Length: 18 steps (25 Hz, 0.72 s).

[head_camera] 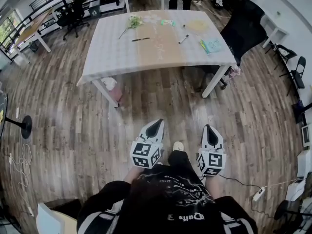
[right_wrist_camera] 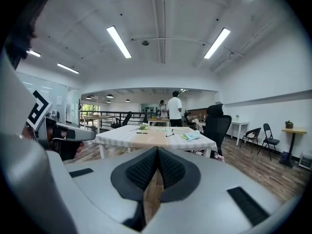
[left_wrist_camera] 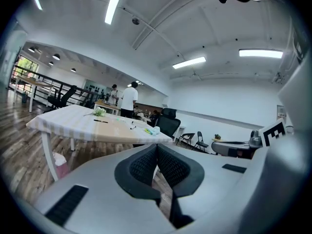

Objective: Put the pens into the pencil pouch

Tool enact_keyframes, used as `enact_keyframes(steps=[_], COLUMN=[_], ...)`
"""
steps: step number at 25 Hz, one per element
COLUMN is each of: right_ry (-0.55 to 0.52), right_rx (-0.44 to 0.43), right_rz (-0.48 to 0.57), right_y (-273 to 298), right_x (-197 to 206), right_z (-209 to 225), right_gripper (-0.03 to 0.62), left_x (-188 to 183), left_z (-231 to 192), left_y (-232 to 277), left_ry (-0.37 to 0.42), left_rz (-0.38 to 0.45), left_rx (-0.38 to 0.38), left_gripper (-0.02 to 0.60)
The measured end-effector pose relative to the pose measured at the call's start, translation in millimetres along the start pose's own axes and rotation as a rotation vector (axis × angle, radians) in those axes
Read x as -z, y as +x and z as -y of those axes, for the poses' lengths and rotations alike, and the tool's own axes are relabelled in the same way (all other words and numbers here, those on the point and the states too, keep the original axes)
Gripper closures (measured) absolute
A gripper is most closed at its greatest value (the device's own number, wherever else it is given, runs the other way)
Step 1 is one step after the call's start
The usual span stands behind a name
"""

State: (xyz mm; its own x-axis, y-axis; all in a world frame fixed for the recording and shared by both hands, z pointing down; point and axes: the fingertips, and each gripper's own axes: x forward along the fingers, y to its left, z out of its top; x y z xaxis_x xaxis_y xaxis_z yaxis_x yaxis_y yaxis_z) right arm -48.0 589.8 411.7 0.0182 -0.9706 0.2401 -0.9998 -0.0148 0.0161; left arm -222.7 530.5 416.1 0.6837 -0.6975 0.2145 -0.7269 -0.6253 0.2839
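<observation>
Nothing was started: the left gripper and right gripper, both closed and empty, hung well short of the table where the pens lay. Next likely needed stepping closer.

Open office: wood floor, tables, swivel chairs (plus folding chairs), strip lights
</observation>
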Motion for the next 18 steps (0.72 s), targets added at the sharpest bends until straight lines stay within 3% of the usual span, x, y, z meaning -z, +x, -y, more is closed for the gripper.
enact_keyframes(steps=[9,18], right_ry=[-0.035,-0.034], right_rx=[-0.021,-0.122], right_rz=[0.029,0.032], right_y=[61.4,165.2], right_x=[-6.8,-31.0], right_z=[37.9,86.7], right_gripper=[0.585,0.585], left_x=[-5.8,-39.4], left_z=[-19.5,-39.6], left_y=[54.7,152.2], left_ry=[0.034,0.032], left_rz=[0.018,0.038], left_rx=[-0.065,-0.151], left_gripper=[0.561,0.561])
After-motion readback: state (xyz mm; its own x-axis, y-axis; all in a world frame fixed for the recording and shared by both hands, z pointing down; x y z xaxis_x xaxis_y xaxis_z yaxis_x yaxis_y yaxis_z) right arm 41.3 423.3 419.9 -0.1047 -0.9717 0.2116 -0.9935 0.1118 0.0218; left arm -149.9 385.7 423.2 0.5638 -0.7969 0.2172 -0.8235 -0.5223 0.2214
